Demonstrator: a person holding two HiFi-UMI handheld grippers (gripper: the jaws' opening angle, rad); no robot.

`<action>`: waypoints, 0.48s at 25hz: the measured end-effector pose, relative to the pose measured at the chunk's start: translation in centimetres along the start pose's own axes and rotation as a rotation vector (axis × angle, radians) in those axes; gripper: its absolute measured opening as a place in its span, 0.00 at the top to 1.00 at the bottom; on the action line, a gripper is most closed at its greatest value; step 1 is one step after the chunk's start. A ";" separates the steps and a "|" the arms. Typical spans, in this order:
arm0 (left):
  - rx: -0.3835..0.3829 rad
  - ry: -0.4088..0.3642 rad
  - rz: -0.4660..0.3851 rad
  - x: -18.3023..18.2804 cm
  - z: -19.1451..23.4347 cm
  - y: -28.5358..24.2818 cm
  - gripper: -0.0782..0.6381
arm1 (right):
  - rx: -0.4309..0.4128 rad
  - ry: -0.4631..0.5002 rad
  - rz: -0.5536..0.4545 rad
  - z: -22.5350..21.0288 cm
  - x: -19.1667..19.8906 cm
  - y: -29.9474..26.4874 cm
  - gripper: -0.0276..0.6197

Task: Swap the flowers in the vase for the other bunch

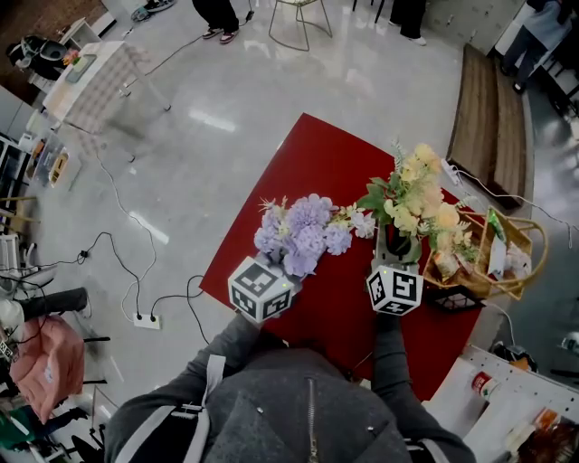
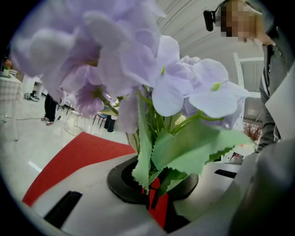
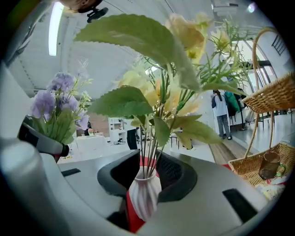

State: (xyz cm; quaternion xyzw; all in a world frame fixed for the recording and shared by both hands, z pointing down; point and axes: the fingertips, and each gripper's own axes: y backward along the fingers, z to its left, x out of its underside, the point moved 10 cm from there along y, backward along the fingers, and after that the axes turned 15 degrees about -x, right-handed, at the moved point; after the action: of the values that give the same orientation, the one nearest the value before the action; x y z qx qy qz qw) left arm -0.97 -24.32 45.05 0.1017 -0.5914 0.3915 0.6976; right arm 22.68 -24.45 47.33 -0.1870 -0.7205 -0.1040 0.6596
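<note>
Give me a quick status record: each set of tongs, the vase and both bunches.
left tongs: shut on the stems of the purple bunch, over the red table
right tongs: open, either side of the stems of the yellow bunch, at the mouth of the white vase
vase: upright on the table, yellow bunch in it
swap: not yet done
nearby: wicker basket right of the vase

- Glossy pale-grey floor [image 1: 226,118]: fills most of the head view, streaked with reflected ceiling light.
- Red-topped bench [image 1: 308,172]: centre.
- Table with checked cloth [image 1: 95,81]: upper left.
- Wire-frame stool [image 1: 303,23]: top centre.
- Long wooden seat [image 1: 479,118]: upper right.
- Power strip [image 1: 145,319] with black cables: on the floor, left.
- White shelf [image 1: 507,389]: lower right.
- Ceiling light strip [image 3: 55,27]: upper left of the right gripper view.
</note>
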 end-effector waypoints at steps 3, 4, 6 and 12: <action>0.001 0.000 -0.002 0.0 0.0 0.0 0.82 | 0.006 0.031 0.016 0.1 0.0 -0.1 0.75; 0.001 0.000 -0.003 0.0 -0.1 0.0 0.82 | 0.007 0.042 0.022 0.2 0.0 -0.1 0.71; 0.001 0.001 -0.004 0.0 -0.1 0.1 0.82 | 0.009 0.051 0.028 0.3 -0.2 -0.2 0.66; 0.004 -0.001 -0.010 -0.3 -0.1 0.5 0.82 | 0.006 0.044 0.044 0.7 -0.3 -0.2 0.63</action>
State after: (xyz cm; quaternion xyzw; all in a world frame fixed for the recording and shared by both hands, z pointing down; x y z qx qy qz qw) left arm -1.21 -24.04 44.61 0.1064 -0.5902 0.3892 0.6992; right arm 21.98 -24.40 46.96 -0.1986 -0.7019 -0.0911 0.6779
